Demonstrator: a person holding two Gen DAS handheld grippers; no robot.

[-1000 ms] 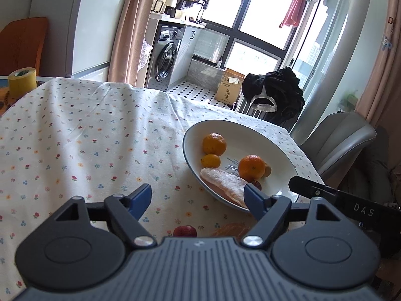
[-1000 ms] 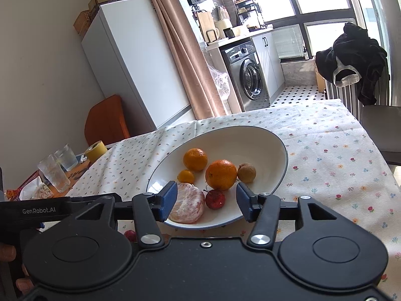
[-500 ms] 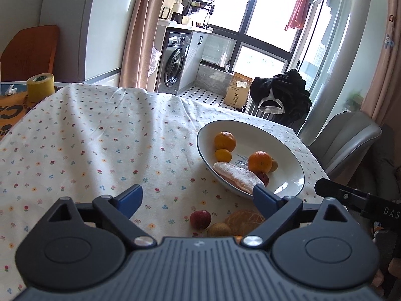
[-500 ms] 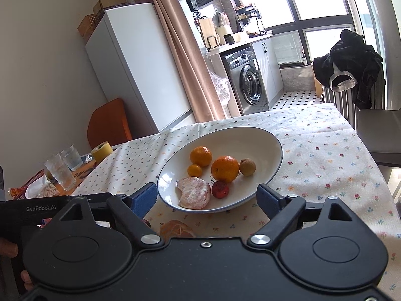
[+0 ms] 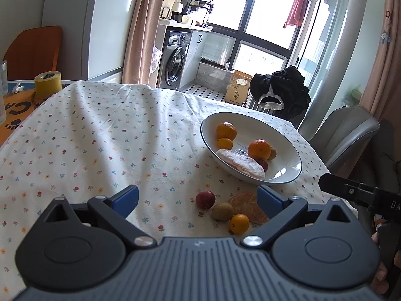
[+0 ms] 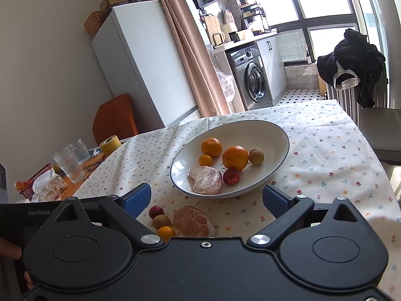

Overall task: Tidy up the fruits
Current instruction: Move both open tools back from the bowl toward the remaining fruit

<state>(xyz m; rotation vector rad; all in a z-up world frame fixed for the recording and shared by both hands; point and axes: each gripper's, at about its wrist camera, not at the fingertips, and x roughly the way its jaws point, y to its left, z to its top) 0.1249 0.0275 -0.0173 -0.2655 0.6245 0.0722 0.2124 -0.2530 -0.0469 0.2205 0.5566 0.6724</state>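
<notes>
Loose fruits (image 6: 184,222) sit just ahead of the right hand-held gripper (image 6: 206,197), bowl (image 6: 280,135) beyond; both hand-held grippers wide open, empty; left hand-held gripper (image 5: 198,197) similarly close.

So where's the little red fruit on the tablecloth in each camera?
Left wrist view: the small red fruit lies low, just right of centre, between the open fingers.
Right wrist view: it lies low and left of centre, by the left finger.
Shared landmark: the white bowl sits just beyond it.
</notes>
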